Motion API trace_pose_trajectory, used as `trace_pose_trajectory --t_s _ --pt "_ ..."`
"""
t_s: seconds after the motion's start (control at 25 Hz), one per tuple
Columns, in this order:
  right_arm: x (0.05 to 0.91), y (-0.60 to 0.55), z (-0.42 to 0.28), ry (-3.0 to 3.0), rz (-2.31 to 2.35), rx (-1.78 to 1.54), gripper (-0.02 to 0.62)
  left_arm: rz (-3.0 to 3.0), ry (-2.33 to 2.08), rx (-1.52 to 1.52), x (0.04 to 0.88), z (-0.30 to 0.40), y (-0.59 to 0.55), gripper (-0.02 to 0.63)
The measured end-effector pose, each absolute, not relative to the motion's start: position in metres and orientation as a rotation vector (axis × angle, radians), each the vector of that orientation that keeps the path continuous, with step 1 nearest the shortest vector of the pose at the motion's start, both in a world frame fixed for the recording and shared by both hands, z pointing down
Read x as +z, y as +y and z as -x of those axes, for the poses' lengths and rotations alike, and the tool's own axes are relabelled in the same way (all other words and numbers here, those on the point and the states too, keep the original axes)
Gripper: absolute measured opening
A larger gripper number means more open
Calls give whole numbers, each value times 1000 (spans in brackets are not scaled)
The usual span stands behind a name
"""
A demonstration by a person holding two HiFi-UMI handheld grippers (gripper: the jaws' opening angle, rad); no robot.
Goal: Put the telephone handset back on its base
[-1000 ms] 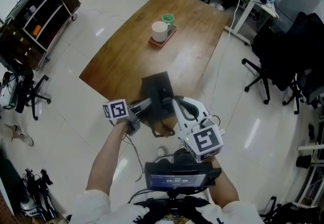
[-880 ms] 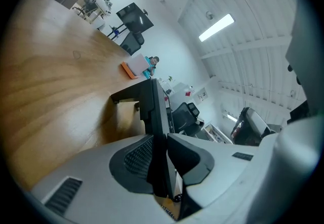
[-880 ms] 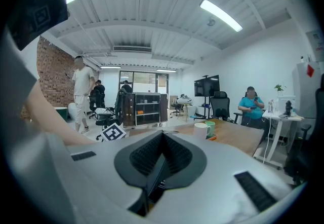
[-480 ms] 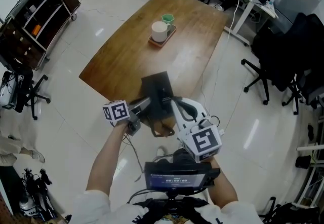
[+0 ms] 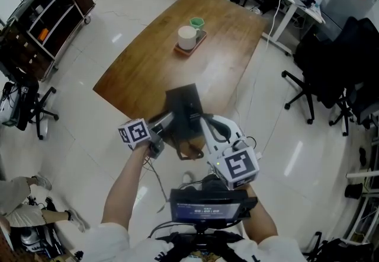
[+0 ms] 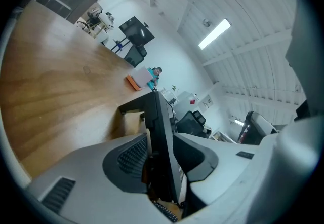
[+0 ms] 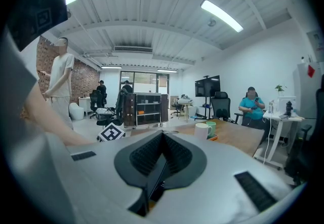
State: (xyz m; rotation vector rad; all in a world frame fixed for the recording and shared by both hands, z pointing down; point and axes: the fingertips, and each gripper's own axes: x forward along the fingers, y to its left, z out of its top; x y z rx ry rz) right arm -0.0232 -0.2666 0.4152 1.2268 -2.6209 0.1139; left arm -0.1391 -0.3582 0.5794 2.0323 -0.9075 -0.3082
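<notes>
A black, thin-walled telephone piece lies at the near edge of the wooden table; I cannot tell handset from base. My left gripper reaches it from the left. In the left gripper view the black panel stands edge-on between the jaws of that gripper, which are opening, with a slim gap at the ribbed pad. My right gripper comes from the right. In the right gripper view its jaws are closed together, with a thin black edge pinched between the pads.
A white mug and a green cup sit on an orange-brown mat at the table's far end. Office chairs stand to the right, a shelf cart to the left. A person's legs show at lower left.
The left gripper's marker cube has shifted slightly left and its jaws stand wider. A person has walked into the lower left corner. The black piece and the right gripper have held still.
</notes>
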Motion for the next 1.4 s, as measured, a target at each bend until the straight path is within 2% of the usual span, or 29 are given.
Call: trace_pose_trajectory --t_s 0.24,0.32,0.36,0.4,0.68,1.4 --pt "412 -262 28 -2624 -1221 103 0 -2112 -1038 -347 560 152 -348 100" --pt "409 -258 32 -2630 -1216 95 0 -2172 -1072 -360 544 151 -340 95" --pt "408 -256 34 -2633 -1214 91 0 -2211 -1087 -365 534 149 -334 58" --pt "407 -254 36 -2636 -1212 88 0 -2252 -1101 -368 525 147 -328 48" --pt "398 -237 48 -2652 -1189 58 0 -2420 -1165 -455 457 134 -286 2" --pt "362 -169 34 -2745 -1139 -17 0 -2655 -1273 -447 356 83 -183 2"
